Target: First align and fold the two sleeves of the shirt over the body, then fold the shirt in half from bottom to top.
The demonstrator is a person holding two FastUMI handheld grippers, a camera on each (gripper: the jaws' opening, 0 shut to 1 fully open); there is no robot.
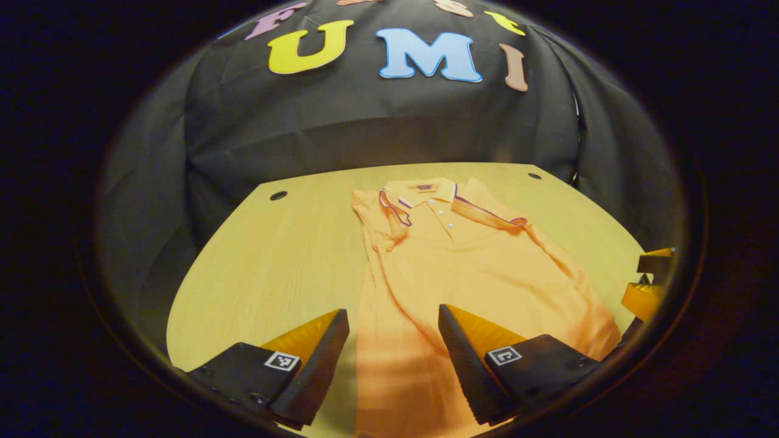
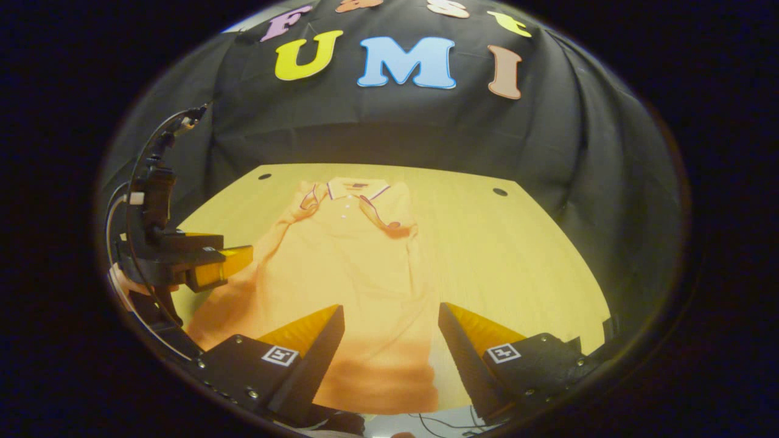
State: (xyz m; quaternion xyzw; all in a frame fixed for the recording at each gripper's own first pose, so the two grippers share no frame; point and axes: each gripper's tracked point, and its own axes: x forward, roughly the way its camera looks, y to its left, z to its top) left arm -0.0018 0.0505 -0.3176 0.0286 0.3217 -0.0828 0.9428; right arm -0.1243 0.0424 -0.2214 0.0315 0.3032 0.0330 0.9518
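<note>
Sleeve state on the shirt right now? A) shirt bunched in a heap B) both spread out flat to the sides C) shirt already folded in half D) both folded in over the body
D: both sleeves lie folded across the chest of the shirt, which is still full length on the table; the left gripper and right gripper hang open above its lower part.

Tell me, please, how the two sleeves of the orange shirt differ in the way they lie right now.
In the left gripper view, the sleeve right of the collar stretches long and slanted across the chest, its trimmed cuff pointing outward; the sleeve left of the collar is bunched short near the shoulder, its cuff curling downward. Both lie folded over the shirt on the wooden table, and both cuffs carry dark trim.
</note>
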